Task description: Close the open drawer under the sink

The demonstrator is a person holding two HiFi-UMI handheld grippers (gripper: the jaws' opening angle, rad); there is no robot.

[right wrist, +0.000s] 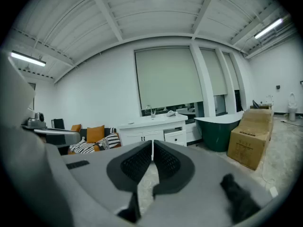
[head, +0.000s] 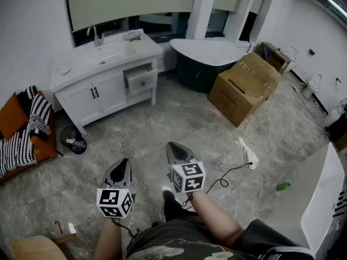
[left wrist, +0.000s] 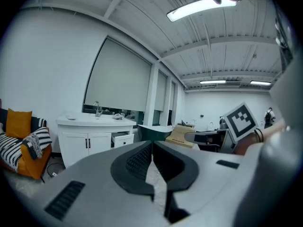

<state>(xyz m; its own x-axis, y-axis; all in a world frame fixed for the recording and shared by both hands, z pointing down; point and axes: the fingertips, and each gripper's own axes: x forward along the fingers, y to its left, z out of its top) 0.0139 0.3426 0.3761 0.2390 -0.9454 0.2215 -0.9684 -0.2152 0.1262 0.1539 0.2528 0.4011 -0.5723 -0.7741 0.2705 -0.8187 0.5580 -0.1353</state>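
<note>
A white vanity [head: 103, 91] with a sink [head: 103, 56] and tap stands against the far wall. Its right-hand drawer [head: 142, 80] is pulled out, also visible as the drawer [left wrist: 123, 139] in the left gripper view and the drawer [right wrist: 175, 136] in the right gripper view. My left gripper [head: 122, 168] and right gripper [head: 174, 148] are held low in front of me, well short of the vanity, both pointing toward it. The left gripper [left wrist: 151, 146] has its jaws together with nothing between them. The right gripper [right wrist: 152, 145] is likewise shut and empty.
A dark green bathtub [head: 211, 58] and a large cardboard box [head: 244, 85] stand right of the vanity. An orange sofa with striped cushions [head: 24, 129] sits left. A small bin [head: 73, 140], a power strip with cable [head: 249, 157] and a green bottle [head: 283, 186] lie on the marble floor.
</note>
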